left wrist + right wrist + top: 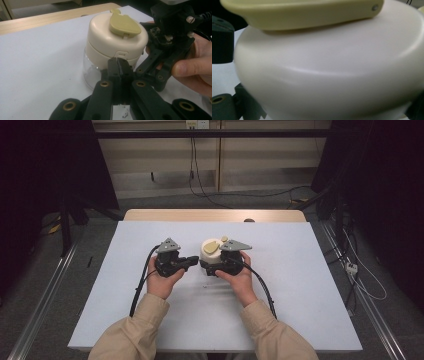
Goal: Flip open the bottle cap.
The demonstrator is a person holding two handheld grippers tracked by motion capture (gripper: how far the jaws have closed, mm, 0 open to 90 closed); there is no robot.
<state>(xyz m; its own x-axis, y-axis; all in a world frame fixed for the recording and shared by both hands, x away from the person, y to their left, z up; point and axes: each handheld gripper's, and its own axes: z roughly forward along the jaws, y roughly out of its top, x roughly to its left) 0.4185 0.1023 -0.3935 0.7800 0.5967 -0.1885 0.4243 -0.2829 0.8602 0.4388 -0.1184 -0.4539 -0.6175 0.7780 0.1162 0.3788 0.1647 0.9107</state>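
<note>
Steadying jar [212,255] at table [300,285] centre, right gripper [216,266] clamped on it; left gripper [119,65] shut, empty, tips at cream lid [105,37] (9 o'clock side). Next, judged: open, catch lid.

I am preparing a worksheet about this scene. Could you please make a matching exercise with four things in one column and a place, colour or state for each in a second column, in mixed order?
Things:
1. jar lid
2. flip tab
3. left gripper
4. jar body

Descriptions:
A. clear, under the lid
B. black jaws shut together, with nothing between them
C. cream, round
D. olive-yellow, lying on top of the lid

Pairs: 1-C, 2-D, 3-B, 4-A
</note>
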